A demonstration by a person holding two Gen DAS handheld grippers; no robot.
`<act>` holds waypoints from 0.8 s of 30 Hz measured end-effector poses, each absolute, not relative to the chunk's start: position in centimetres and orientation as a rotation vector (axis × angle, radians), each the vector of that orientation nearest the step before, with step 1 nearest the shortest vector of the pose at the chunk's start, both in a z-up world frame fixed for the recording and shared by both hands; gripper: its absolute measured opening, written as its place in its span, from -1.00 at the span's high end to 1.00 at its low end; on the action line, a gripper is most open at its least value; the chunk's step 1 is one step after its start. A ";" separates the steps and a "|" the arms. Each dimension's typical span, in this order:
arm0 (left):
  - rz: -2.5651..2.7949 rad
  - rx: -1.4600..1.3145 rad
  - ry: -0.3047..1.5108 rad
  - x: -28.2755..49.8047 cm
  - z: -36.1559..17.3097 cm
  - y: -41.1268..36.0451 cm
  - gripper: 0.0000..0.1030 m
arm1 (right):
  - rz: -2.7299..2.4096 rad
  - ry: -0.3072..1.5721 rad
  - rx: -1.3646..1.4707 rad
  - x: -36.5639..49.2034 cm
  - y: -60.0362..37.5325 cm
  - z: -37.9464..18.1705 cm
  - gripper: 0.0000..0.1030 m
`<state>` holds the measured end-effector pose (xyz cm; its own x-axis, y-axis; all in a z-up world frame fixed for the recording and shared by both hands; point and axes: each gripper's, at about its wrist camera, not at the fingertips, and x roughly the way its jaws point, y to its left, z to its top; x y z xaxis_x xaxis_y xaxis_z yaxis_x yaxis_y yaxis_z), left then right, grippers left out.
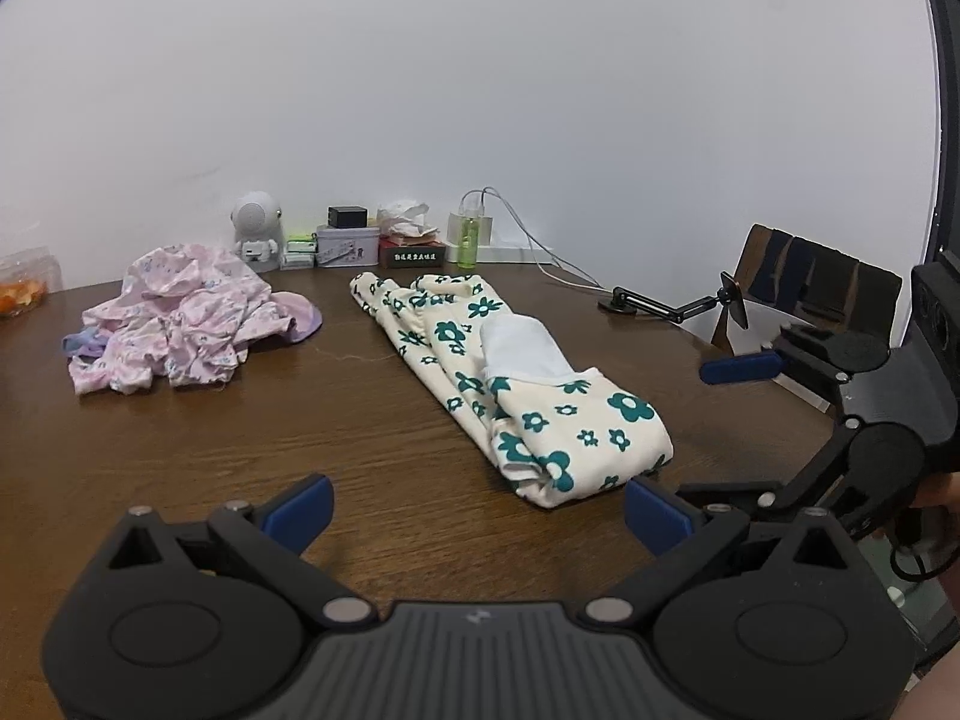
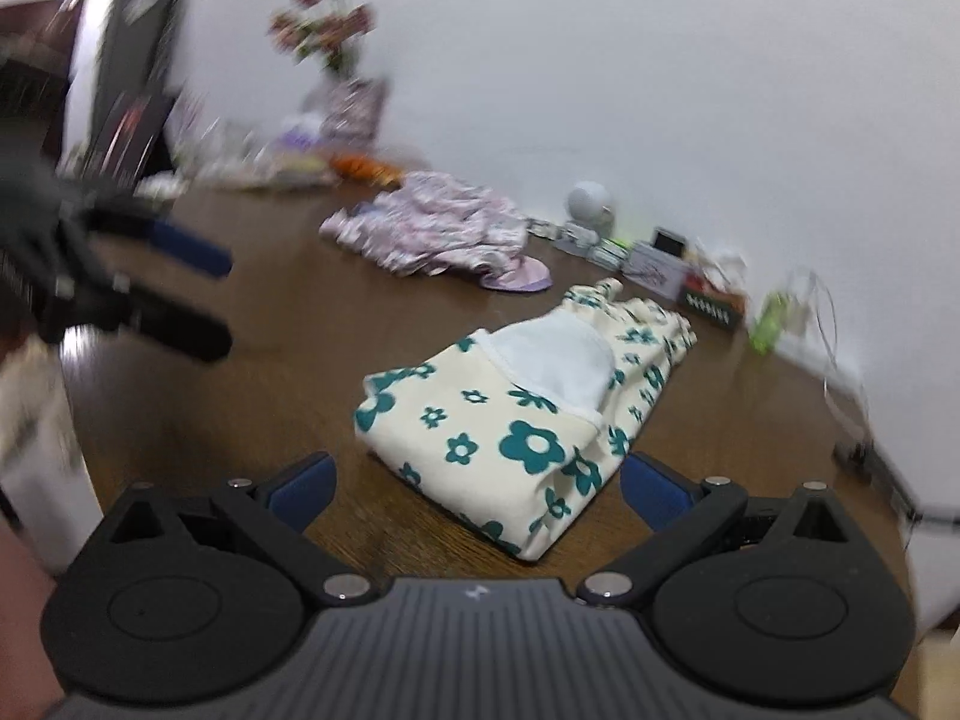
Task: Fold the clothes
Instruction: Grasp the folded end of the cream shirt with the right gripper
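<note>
Left gripper (image 1: 477, 510) jaws spread wide and empty, right gripper (image 2: 477, 495) likewise released, brown wooden table (image 1: 270, 420), cream folded garment (image 1: 516, 384) with teal flowers, white lining exposed, lying mid-table, long axis running toward wall, crumpled pink clothes (image 1: 180, 324) left.

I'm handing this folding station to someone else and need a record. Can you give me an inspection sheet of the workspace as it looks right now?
Surface: brown wooden table, bare in the middle.
Job's things: cream flowered garment lying folded, white lining showing; pink clothes in a crumpled heap, unfolded.
Clutter: white round gadget, tins and small boxes, green bottle, all along the wall; phone holder arm on the table's right side.
Grippers: left gripper open, empty; right gripper open, empty, just short of the flowered garment.
Cables: white cable running from the bottle area along the table.
Surroundings: plain white wall; chair at right.
</note>
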<state>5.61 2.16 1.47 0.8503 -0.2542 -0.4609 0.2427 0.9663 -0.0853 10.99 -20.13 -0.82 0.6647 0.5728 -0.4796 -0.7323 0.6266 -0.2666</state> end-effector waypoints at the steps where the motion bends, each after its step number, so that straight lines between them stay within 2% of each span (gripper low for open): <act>1: -0.261 -0.025 0.489 5.5 1.5 2.2 -1.00 | 0.775 0.352 -0.515 10.8 -19.7 -0.9 -0.99; 6: -0.258 -0.032 0.487 5.2 1.7 2.5 -1.00 | 0.795 0.231 -0.805 9.6 -17.6 -1.3 -0.99; 9: -0.253 -0.034 0.491 5.1 1.7 2.7 -1.00 | 0.825 0.232 -0.929 9.9 -16.6 -1.8 -0.99; 21: -0.255 -0.054 0.542 5.6 1.4 3.1 -1.00 | 0.932 0.280 -1.058 11.5 -15.1 -2.4 -0.98; 24: -0.254 -0.059 0.551 5.9 1.2 3.2 -1.00 | 0.935 0.279 -1.092 11.9 -14.8 -2.4 -0.88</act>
